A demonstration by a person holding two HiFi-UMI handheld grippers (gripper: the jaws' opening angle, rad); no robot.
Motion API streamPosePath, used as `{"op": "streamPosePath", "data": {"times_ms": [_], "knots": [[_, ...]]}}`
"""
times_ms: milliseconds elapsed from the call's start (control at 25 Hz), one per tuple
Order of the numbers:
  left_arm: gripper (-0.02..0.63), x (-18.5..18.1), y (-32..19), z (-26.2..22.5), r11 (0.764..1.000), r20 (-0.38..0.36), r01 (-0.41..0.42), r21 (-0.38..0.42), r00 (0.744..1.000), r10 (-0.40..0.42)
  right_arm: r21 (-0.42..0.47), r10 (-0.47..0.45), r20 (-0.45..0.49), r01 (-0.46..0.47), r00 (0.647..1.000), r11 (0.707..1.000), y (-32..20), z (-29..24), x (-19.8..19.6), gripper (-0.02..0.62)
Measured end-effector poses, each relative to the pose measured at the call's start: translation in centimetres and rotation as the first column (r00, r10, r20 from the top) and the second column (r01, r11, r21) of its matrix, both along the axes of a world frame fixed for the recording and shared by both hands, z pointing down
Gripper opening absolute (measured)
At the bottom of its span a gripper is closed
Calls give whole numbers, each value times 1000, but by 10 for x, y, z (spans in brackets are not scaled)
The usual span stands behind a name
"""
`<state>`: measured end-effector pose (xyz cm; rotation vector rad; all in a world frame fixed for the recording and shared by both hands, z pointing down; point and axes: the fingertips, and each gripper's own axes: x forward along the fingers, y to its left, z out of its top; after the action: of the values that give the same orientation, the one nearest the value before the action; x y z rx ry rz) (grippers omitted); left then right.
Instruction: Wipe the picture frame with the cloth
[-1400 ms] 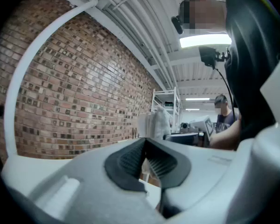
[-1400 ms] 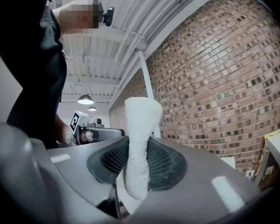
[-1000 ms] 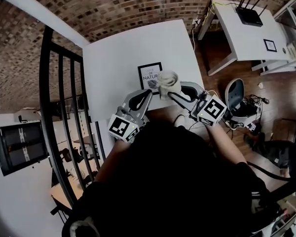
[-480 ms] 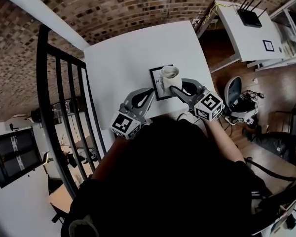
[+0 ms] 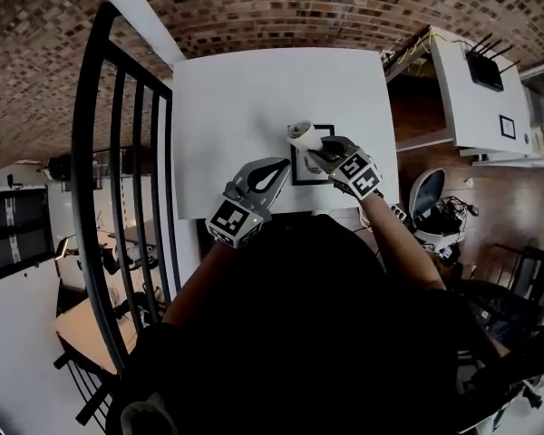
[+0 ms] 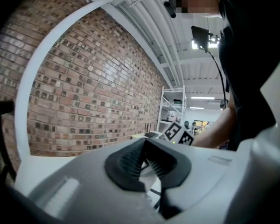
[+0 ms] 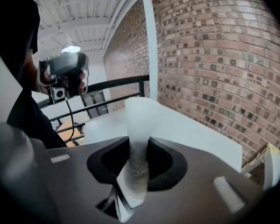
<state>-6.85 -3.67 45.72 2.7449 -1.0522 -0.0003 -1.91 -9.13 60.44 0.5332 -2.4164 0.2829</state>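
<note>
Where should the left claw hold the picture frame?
Probably the near-left corner of the picture frame, from the left: it lies flat on the table, the cloth in the right claw covers its far corner, and the left claw is closest there.

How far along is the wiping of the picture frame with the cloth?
Done: the right tongs are shut on the cloth. In hand: the cloth is over the far left corner of the picture frame on the white table; contact is unclear. Left: wiping the frame. The left tongs are shut and empty, beside it.
</note>
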Motion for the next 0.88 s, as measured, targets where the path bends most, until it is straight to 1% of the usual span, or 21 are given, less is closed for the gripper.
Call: {"op": "streamPosePath", "data": {"times_ms": [80, 160, 280, 440, 600, 680, 800, 880], "knots": [[-2, -1, -1, 3, 999, 13, 41, 1, 999, -41, 9, -73, -77, 74, 994, 997, -9, 20, -5, 106], [-2, -2, -3, 6, 997, 29, 76, -4, 997, -76, 27, -150, -162, 156, 975, 987, -20, 36, -9, 106], [-2, -1, -5, 19, 992, 62, 122, -29, 991, -120, 28, -267, -284, 287, 921, 958, -31, 61, -14, 106], [-2, -1, -8, 33, 978, 87, 198, -72, 978, -192, -19, -388, -371, 411, 843, 911, -35, 97, -19, 107], [-2, 3, -11, 35, 968, 105, 233, -88, 969, -224, -30, -450, -456, 492, 768, 870, -47, 124, -23, 107], [-2, 2, -6, 37, 965, 114, 246, -90, 965, -236, -26, -470, -488, 526, 736, 850, -50, 131, -28, 107], [-2, 2, 2, 42, 959, 123, 263, -101, 960, -251, -30, -494, -516, 562, 700, 827, -49, 136, -30, 107], [-2, 2, 5, 45, 958, 122, 267, -107, 959, -254, -36, -497, -524, 565, 692, 824, -50, 139, -27, 106]]}}
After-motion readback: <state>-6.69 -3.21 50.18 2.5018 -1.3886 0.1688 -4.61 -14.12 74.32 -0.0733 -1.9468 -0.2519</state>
